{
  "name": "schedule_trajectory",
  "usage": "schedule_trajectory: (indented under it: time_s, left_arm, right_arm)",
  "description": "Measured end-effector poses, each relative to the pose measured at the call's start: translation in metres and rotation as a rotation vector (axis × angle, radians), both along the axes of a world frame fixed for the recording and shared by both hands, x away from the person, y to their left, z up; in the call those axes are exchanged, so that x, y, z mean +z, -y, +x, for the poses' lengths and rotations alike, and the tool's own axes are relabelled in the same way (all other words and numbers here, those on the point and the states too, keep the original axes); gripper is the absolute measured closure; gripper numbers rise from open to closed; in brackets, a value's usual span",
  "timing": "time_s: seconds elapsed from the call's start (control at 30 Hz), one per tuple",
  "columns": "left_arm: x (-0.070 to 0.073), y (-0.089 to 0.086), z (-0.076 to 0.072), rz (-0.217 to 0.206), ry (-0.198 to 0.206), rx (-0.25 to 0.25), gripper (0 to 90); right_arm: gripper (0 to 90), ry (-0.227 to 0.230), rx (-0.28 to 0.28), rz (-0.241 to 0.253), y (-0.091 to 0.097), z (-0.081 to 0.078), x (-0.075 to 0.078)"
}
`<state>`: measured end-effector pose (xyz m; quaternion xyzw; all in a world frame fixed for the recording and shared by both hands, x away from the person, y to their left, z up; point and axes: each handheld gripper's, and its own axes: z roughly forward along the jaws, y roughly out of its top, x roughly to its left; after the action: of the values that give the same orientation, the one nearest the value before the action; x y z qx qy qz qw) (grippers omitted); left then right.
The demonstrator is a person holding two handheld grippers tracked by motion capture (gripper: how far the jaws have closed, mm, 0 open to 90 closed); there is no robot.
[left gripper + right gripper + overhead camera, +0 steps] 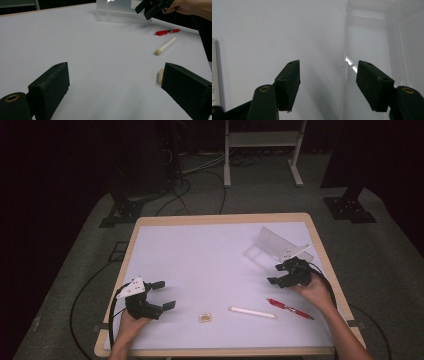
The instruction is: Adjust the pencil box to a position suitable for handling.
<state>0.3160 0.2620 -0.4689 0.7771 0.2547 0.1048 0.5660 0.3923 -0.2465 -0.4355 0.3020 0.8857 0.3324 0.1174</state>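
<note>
The clear plastic box [274, 245] lies at the far right of the table [200, 250], open, its lid tilted up behind it. It looks light and stiff, with smooth, thin walls that would likely slide on the white surface if pushed and slip between pads squeezed too lightly. A rim or side wall seems the best place to take hold, one jaw inside and one outside.

The right hand-held gripper [278, 274] hovers just at the box's near edge, jaws wide apart with nothing between them; in the right gripper view the box wall [345, 50] runs up between the two jaws. The right hand reaches forward, wrist low.

The left hand-held gripper [164, 294] rests near the front left corner, jaws apart and empty, pointing across towards a small eraser [204, 317], a white marker [252, 312] and a red pen [290, 308].
</note>
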Motion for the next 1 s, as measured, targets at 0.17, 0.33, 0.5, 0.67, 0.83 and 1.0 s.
schedule_trajectory:
  time_s: [0.17, 0.33, 0.5, 0.67, 0.83, 1.0]
  left_arm:
    - [0.000, 0.000, 0.000, -0.001, 0.003, -0.003, 7.5]
    - [0.000, 0.000, 0.000, -0.007, 0.002, -0.005, 7.5]
    - [0.000, -0.001, 0.000, -0.015, -0.003, -0.006, 7.5]
    - [0.000, -0.001, -0.001, -0.015, -0.004, -0.006, 7.5]
    - [0.000, -0.001, -0.001, -0.017, -0.005, -0.005, 7.4]
    - [0.000, -0.001, -0.001, -0.018, -0.005, -0.005, 7.4]
  right_arm:
    - [37.3, -0.021, -0.007, -0.020, -0.005, 0.011, -0.005]
    - [42.5, -0.032, -0.024, -0.031, -0.005, 0.018, -0.008]
    - [50.7, -0.032, -0.036, -0.058, -0.006, 0.024, -0.012]
    - [59.5, -0.040, -0.034, -0.064, -0.006, 0.027, -0.017]
    - [66.4, -0.024, -0.019, -0.082, -0.008, 0.027, -0.019]
    - [71.6, -0.023, -0.018, -0.089, -0.008, 0.028, -0.021]
